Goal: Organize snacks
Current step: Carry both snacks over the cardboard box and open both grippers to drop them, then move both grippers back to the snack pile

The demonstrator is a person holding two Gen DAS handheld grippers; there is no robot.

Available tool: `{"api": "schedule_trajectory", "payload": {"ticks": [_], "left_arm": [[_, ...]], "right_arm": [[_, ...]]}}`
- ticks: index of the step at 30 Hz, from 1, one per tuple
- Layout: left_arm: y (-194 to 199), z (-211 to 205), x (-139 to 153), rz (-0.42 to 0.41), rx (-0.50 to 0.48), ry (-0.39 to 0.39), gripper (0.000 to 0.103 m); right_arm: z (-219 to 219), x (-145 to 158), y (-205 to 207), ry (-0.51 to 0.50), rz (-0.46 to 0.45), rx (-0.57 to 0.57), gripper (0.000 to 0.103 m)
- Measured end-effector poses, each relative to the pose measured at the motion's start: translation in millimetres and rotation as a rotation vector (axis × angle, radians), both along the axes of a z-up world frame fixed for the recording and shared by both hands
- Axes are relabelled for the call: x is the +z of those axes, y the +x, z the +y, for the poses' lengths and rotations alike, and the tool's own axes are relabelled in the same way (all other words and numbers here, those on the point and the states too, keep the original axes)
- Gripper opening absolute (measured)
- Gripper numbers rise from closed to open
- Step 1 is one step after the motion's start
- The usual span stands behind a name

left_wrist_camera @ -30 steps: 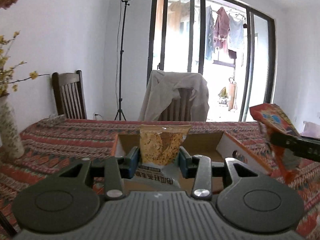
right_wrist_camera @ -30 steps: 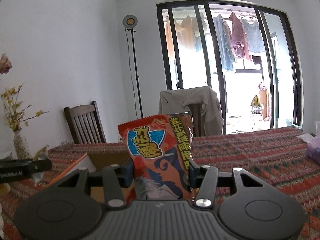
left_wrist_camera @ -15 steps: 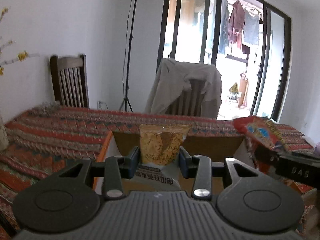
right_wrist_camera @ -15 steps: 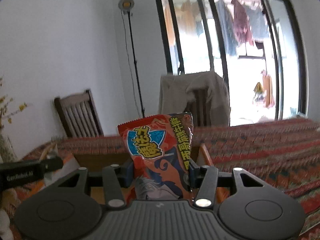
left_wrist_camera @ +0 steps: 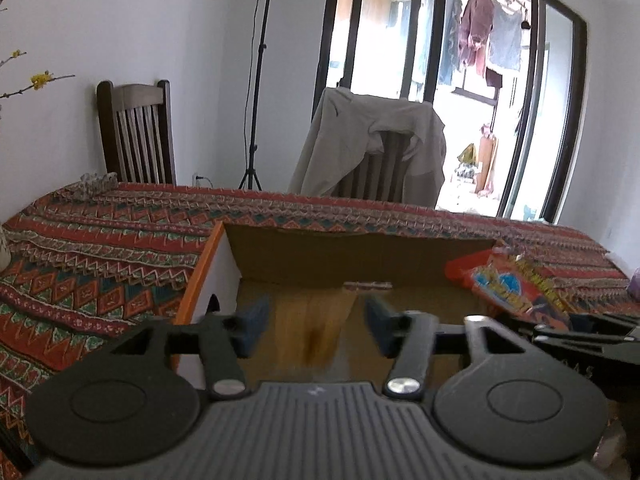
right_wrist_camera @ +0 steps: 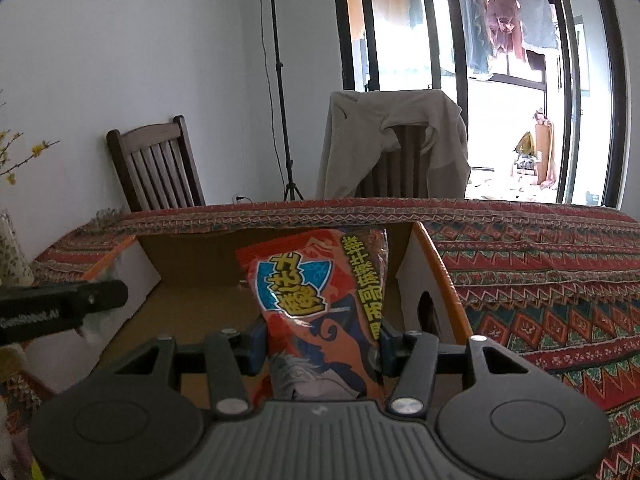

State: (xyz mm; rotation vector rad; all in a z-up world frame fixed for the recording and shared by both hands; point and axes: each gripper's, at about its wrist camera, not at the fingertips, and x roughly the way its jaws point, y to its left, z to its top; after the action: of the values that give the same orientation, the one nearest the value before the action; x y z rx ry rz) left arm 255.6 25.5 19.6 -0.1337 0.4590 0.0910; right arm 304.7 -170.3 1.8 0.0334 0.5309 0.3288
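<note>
A: On my left, the left gripper (left_wrist_camera: 314, 326) has just let go. Half a second back its blue pads pinched the yellow snack bag; now they stand spread, and the yellow snack bag (left_wrist_camera: 320, 330) is a blur dropping between them into the cardboard box (left_wrist_camera: 360, 256).

B: So 1 packet is delivered?

A: I'd judge so, though its landing spot is too smeared to read.

B: And your right?

A: The right gripper (right_wrist_camera: 320, 344) is clenched on the red snack bag (right_wrist_camera: 320, 300), upright over the box, lower than before. Only this view shows that grip; the left view catches just the bag's top corner.
</note>
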Motion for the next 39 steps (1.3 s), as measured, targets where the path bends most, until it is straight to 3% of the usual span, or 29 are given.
{"api": "schedule_trajectory", "payload": {"ticks": [1, 3, 4, 5, 6, 25, 39], "left_arm": [[-2.2, 0.0, 2.2, -0.016, 0.004, 0.0, 0.084], [-10.3, -0.4, 5.6, -0.052, 0.007, 0.0, 0.095], [-12.0, -1.9, 8.6, -0.065, 0.009, -0.004, 0.103], [-14.8, -2.3, 10.8, -0.082, 0.014, -0.01, 0.103], [-17.7, -2.5, 12.2, -0.098, 0.016, -0.014, 0.103], [-40.2, -8.0, 36.9, -0.172, 0.012, -0.034, 0.103], [-98.6, -8.3, 60.1, -0.185, 0.005, -0.037, 0.103]], "right_arm": [[-1.0, 0.3, -1.4, 0.005, -0.004, 0.0, 0.064], [-5.2, 2.7, -4.3, 0.02, -0.018, -0.001, 0.087], [-7.1, 3.9, -6.1, 0.031, -0.027, -0.001, 0.092], [-8.8, 5.0, -7.1, 0.039, -0.033, -0.003, 0.1], [-9.5, 5.9, -7.2, 0.043, -0.036, -0.007, 0.103], [-24.6, 32.5, -26.1, 0.041, -0.107, -0.046, 0.103], [-32.9, 57.5, -78.0, 0.032, -0.128, -0.048, 0.103]]}}
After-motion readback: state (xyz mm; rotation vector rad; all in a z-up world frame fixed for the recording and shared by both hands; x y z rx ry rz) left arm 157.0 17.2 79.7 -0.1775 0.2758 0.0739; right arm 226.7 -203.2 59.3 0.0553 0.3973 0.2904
